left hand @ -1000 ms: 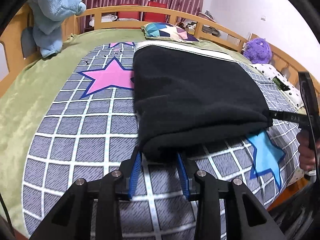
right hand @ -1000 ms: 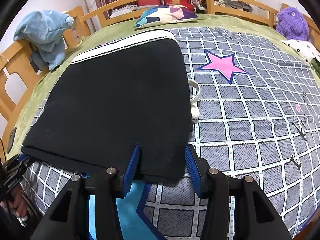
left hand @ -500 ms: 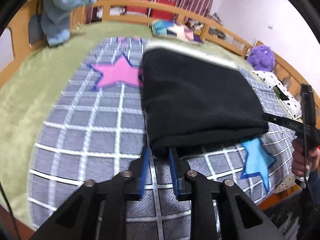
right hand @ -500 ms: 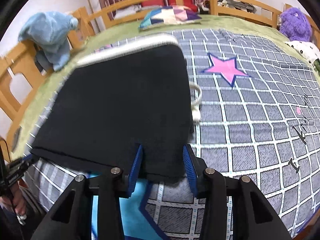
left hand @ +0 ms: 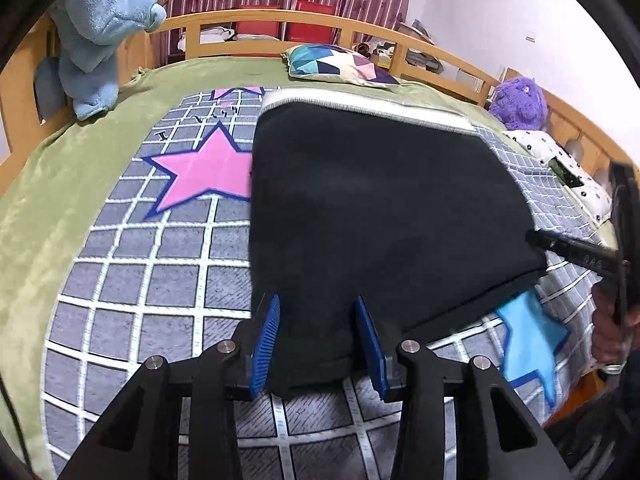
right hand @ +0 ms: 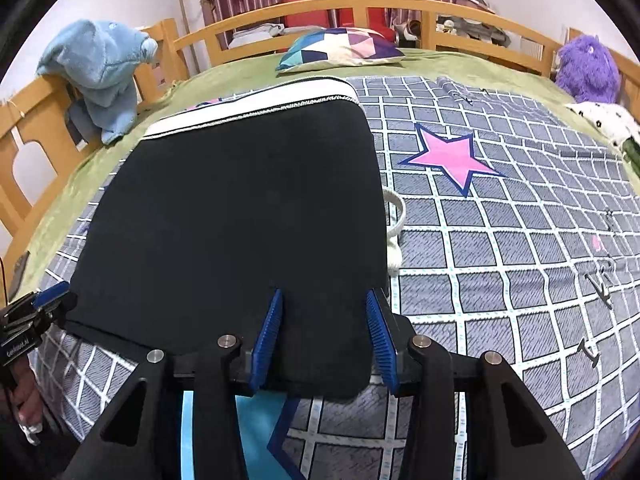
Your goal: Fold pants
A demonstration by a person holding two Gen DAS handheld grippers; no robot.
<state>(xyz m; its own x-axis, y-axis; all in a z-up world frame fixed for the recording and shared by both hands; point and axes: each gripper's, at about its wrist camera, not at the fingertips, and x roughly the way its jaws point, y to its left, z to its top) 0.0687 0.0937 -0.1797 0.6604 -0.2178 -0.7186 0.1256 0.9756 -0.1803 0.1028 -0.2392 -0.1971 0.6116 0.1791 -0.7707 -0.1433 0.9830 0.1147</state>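
The black pants (left hand: 380, 216) lie folded flat on the bed, white waistband (left hand: 360, 106) at the far end; they also show in the right wrist view (right hand: 240, 208). My left gripper (left hand: 318, 340) is open, its blue pads on either side of the near left corner of the fold. My right gripper (right hand: 324, 334) is open, its pads on either side of the near right corner. The right gripper's tip shows at the far corner in the left wrist view (left hand: 576, 254). A white drawstring (right hand: 396, 224) sticks out at the pants' right edge.
The grey checked blanket with pink stars (right hand: 448, 156) covers a green bedspread (left hand: 48, 184). A patterned pillow (right hand: 340, 48), a blue plush (left hand: 96, 32) on the wooden rail and a purple plush (right hand: 584, 68) sit around the bed's edges.
My left gripper had narrowed near the fold's corner half a second ago and now stands wide open around it. Both grippers have moved slightly forward over the pants' near edge.
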